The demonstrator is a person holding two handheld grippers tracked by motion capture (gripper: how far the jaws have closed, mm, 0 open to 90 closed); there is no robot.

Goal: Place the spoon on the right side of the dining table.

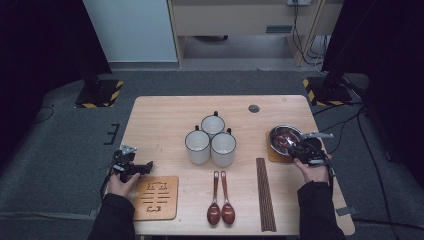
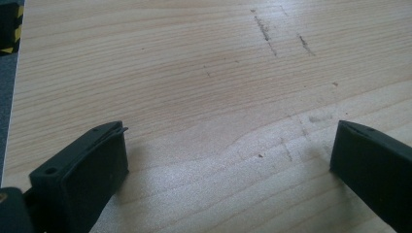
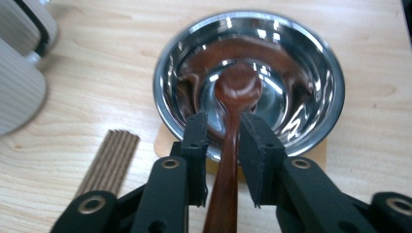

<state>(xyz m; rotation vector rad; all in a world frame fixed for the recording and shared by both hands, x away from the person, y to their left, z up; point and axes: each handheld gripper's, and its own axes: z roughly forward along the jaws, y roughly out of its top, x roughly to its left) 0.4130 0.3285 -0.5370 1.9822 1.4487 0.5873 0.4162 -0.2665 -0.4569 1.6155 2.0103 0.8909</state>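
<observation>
Your right fingers (image 3: 194,155) sit nearest the lens, narrowly parted, with the handle of a brown wooden spoon (image 3: 236,87) running up between them; a sliver of gap shows beside the handle on one side, so the pads are not clamped on it; the spoon's head rests inside the steel bowl (image 3: 311,58), leaning over its near rim; the bowl stands on a small wooden coaster (image 3: 163,141) at the right side of the worktop (image 1: 165,115).

Your left fingers (image 2: 92,170) stand wide apart with bare wood between them, holding nothing; that hand rests at the worktop's left edge, just beside a slotted wooden trivet (image 1: 156,197).

Three white mugs (image 1: 212,140) are clustered at the centre, touching one another; two more brown spoons (image 1: 220,200) lie side by side in front of them, heads toward you; a bundle of chopsticks (image 1: 265,192) lies lengthwise between those spoons and your right hand, near the coaster.
</observation>
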